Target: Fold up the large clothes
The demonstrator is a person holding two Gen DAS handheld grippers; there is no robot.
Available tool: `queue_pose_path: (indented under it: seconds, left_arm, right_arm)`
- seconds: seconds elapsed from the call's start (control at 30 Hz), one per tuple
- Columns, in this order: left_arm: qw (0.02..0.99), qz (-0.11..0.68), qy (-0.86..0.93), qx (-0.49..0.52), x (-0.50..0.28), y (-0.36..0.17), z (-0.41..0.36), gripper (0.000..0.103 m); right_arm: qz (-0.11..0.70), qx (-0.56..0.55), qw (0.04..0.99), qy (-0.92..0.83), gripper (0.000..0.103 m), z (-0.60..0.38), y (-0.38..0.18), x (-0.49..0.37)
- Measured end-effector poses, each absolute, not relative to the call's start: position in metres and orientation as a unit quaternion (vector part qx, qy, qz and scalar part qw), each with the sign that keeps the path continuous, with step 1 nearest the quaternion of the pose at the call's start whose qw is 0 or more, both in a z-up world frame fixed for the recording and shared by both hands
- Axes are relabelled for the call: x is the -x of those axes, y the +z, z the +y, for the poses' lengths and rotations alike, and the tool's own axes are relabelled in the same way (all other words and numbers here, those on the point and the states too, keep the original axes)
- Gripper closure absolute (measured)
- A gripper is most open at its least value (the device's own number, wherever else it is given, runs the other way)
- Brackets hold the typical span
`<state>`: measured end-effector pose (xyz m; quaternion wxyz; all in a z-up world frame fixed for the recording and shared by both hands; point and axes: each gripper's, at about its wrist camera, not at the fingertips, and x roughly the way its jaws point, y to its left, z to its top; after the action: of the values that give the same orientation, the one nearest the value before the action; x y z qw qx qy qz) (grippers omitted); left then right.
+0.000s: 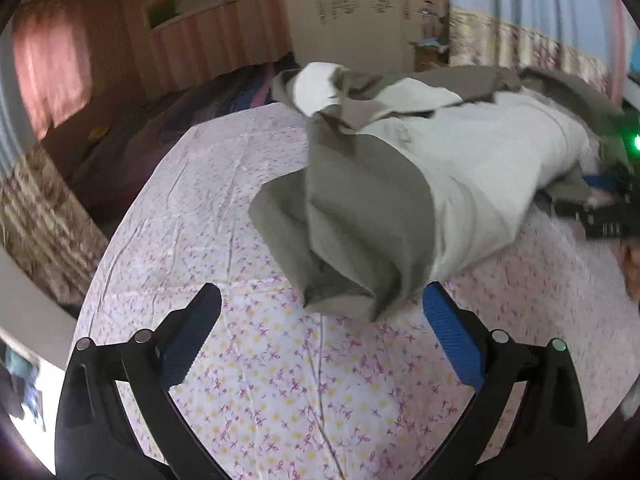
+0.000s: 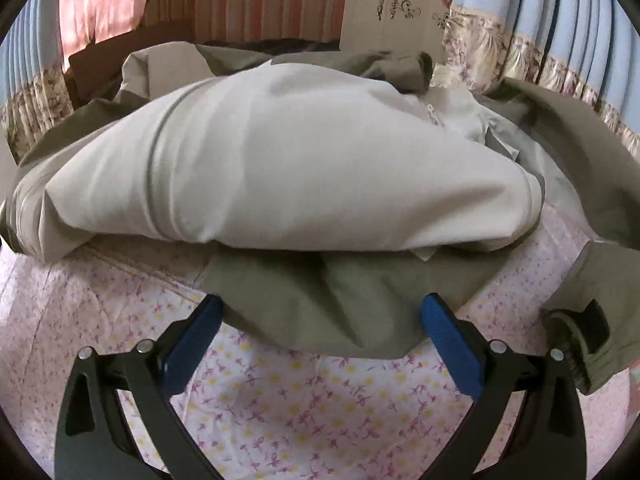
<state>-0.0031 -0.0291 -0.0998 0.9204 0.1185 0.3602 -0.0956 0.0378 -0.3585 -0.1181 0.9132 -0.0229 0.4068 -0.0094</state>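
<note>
A large olive and off-white jacket [image 1: 400, 168] lies crumpled on a floral bedsheet [image 1: 256, 380]. In the left wrist view its bunched olive end hangs just ahead of my left gripper [image 1: 322, 304], which is open and empty, jaws wide apart. In the right wrist view the jacket [image 2: 304, 168] fills the middle, its pale lining on top and an olive edge [image 2: 320, 304] lying between the fingertips of my right gripper [image 2: 322, 310], which is open. An olive sleeve with a cuff [image 2: 576, 344] lies at the right.
The sheet [image 2: 280, 412] covers the bed in front of both grippers. A dark blanket [image 1: 192, 120] lies at the bed's far side. Pink curtains [image 1: 52, 64], a wardrobe door [image 1: 352, 16] and a blue striped wall [image 2: 568, 8] stand behind.
</note>
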Motion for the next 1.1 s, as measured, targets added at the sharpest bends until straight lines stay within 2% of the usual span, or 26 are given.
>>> queue_pose_path:
  seconds: [0.07,0.17,0.2,0.23,0.27,0.33,0.37,0.43,0.47,0.53,0.63,0.8,1.0,1.07,1.1]
  left_arm:
    - [0.916,0.368,-0.096,-0.128,-0.003,-0.106,-0.038,0.003]
    - [0.911,0.378,-0.100,-0.134,-0.018,-0.118,-0.053,0.003]
    - [0.907,0.385,-0.099,-0.141,-0.024,-0.124,-0.060,0.003]
    - [0.903,0.392,-0.098,-0.147,-0.029,-0.130,-0.065,0.003]
    - [0.898,0.401,-0.095,-0.157,-0.034,-0.136,-0.069,0.003]
    - [0.896,0.399,-0.098,-0.168,-0.041,-0.138,-0.077,0.003]
    - [0.897,0.395,-0.101,-0.170,-0.044,-0.136,-0.079,0.006]
    - [0.896,0.397,-0.120,-0.159,-0.052,-0.127,-0.079,0.032]
    - [0.897,0.397,-0.127,-0.144,-0.054,-0.120,-0.076,0.039]
    - [0.904,0.390,-0.137,-0.110,-0.060,-0.098,-0.067,0.064]
    - [0.918,0.359,-0.148,-0.074,-0.066,-0.053,-0.055,0.074]
    - [0.934,0.311,-0.158,-0.073,-0.069,0.019,-0.056,0.084]
    - [0.942,0.294,-0.149,-0.066,-0.070,0.059,-0.054,0.082]
    - [0.942,0.298,-0.134,-0.073,-0.070,0.052,-0.056,0.081]
    - [0.938,0.311,-0.132,-0.080,-0.070,0.047,-0.057,0.080]
  right_arm:
    - [0.411,0.015,0.911,-0.007,0.017,-0.361,-0.119,-0.041]
    - [0.413,0.005,0.911,-0.010,0.038,-0.367,-0.119,-0.041]
    - [0.410,0.004,0.912,-0.014,0.051,-0.369,-0.118,-0.041]
    - [0.406,0.002,0.914,-0.020,0.061,-0.373,-0.117,-0.040]
    - [0.403,-0.001,0.915,-0.021,0.066,-0.375,-0.116,-0.040]
    - [0.396,-0.009,0.918,-0.024,0.082,-0.383,-0.111,-0.038]
    - [0.393,-0.012,0.919,-0.024,0.085,-0.385,-0.110,-0.038]
    - [0.381,-0.023,0.924,-0.025,0.095,-0.394,-0.103,-0.037]
    - [0.374,-0.022,0.927,-0.027,0.096,-0.398,-0.100,-0.037]
    - [0.356,-0.027,0.933,-0.031,0.099,-0.408,-0.089,-0.036]
    - [0.321,-0.029,0.946,-0.048,0.100,-0.424,-0.063,-0.032]
    - [0.245,-0.021,0.966,-0.079,0.100,-0.448,-0.007,-0.017]
    - [0.189,-0.024,0.975,-0.111,0.099,-0.477,0.048,0.010]
    - [0.197,-0.030,0.973,-0.117,0.092,-0.485,0.051,0.020]
    - [0.205,-0.029,0.971,-0.123,0.083,-0.488,0.050,0.025]
